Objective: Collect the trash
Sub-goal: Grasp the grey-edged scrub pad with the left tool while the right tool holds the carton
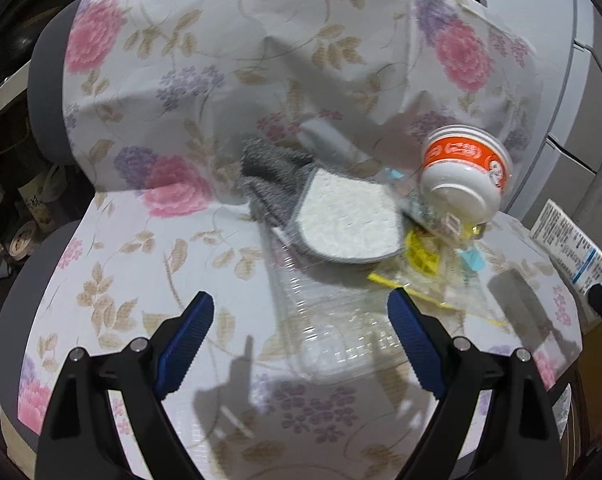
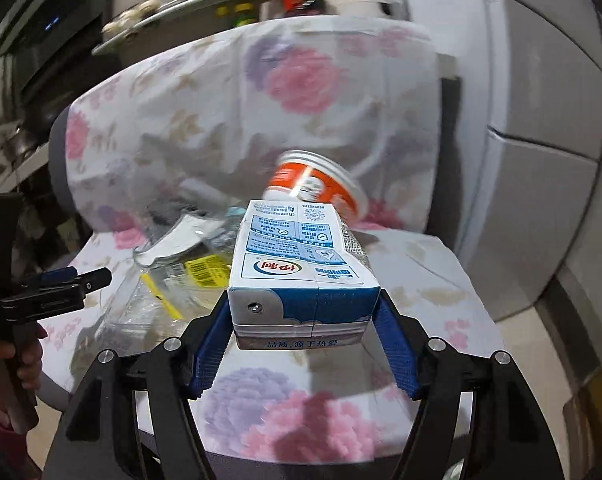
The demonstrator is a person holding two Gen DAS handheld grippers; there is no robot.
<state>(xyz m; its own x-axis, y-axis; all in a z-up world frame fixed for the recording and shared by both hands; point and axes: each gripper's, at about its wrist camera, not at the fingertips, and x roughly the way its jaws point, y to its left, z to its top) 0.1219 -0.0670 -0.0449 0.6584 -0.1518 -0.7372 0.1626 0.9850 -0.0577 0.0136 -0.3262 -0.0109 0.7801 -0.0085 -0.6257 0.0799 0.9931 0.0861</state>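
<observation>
A floral-covered chair seat (image 1: pixel 149 264) holds the trash. On it lie a tipped orange-and-white noodle cup (image 1: pixel 465 172), a clear plastic tray (image 1: pixel 333 332), crumpled wrappers (image 1: pixel 425 260) with yellow print, and a grey-and-white slipper (image 1: pixel 341 216). My left gripper (image 1: pixel 301 300) hangs open just above the near end of the tray, with nothing held. My right gripper (image 2: pixel 303 312) is shut on a blue-and-white milk carton (image 2: pixel 301 280), with a pad pressed on each side and the carton lifted off the seat. The carton (image 1: pixel 569 248) also shows at the right edge of the left wrist view.
The chair's floral backrest (image 2: pixel 261 100) rises behind the trash. A grey cabinet (image 2: pixel 541 160) stands close on the right. Shelves with bottles and jars (image 1: pixel 25 208) crowd the left side. A hand (image 2: pixel 5 360) holds the left gripper (image 2: pixel 81 280) at the seat's left edge.
</observation>
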